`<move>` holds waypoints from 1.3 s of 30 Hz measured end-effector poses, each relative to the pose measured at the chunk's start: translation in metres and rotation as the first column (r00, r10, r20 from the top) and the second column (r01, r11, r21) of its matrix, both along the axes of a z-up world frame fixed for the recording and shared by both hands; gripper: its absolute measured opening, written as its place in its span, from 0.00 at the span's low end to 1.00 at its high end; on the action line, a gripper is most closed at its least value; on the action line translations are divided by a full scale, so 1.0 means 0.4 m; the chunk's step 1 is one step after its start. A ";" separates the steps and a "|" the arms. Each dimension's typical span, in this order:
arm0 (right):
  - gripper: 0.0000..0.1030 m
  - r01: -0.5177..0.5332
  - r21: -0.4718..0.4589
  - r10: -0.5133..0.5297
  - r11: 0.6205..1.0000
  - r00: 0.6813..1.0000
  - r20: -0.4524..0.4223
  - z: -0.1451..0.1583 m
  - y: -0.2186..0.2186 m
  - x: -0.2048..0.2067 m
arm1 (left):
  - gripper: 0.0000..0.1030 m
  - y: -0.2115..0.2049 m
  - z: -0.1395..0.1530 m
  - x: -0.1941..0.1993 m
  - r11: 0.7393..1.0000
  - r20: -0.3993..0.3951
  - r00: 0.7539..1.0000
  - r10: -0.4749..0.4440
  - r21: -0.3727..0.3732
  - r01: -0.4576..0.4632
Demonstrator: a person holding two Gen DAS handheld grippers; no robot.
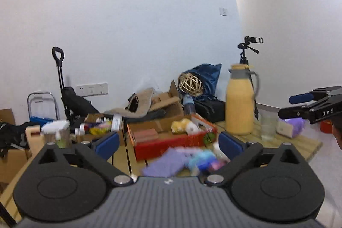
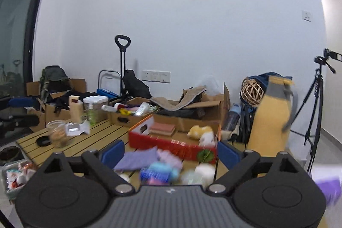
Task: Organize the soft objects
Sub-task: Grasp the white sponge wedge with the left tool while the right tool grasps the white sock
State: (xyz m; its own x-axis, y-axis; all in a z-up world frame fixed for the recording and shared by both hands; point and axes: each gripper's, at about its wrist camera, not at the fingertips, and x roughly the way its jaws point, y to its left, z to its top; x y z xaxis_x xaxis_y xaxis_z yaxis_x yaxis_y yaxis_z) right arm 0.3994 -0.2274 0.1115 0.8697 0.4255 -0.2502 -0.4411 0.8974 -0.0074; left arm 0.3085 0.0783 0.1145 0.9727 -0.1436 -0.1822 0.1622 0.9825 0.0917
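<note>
So both tools, the left tool [image 1: 168,140] and right tool [image 2: 170,150], are spread wide with nothing pinched; the blurry pile of soft stuff [image 2: 159,166] sits on the slatted desk [image 2: 85,138], just in front of the red box [image 2: 171,145]

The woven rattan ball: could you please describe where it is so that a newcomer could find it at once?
Start at the tall yellow jug with the grey lid on the slatted wooden table. Just left of it, beyond the table, the woven rattan ball rests against a dark blue bag. It is the only openwork, see-through sphere there.
</note>
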 end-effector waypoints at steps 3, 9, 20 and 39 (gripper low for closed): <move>0.97 0.062 0.021 -0.062 0.998 0.998 0.013 -0.082 -0.004 -0.106 | 1.00 -0.008 -0.071 -0.079 0.999 -0.041 0.999 0.023 -0.026 -0.024; 0.98 0.049 0.036 -0.047 0.998 0.997 -0.053 -0.173 0.013 -0.159 | 1.00 -0.001 -0.131 -0.103 0.997 -0.107 0.993 0.039 -0.066 -0.046; 0.97 0.029 0.060 -0.023 0.998 0.994 -0.107 -0.248 0.107 -0.051 | 1.00 0.008 -0.216 0.059 0.992 -0.172 0.984 0.047 -0.104 -0.066; 0.50 -0.219 -0.071 0.183 0.973 0.924 -0.336 -0.399 0.509 0.416 | 0.71 0.153 -0.377 0.649 0.980 -0.391 0.902 0.182 0.000 -0.198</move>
State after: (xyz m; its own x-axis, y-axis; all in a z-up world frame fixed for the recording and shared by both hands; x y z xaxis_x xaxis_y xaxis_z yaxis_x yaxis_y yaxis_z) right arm 0.5656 -0.0239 -0.0482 0.6320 0.5386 -0.5573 -0.6062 0.7915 0.0776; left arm 0.5681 0.1394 -0.0363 0.8364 0.0221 -0.5477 -0.0126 0.9997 0.0211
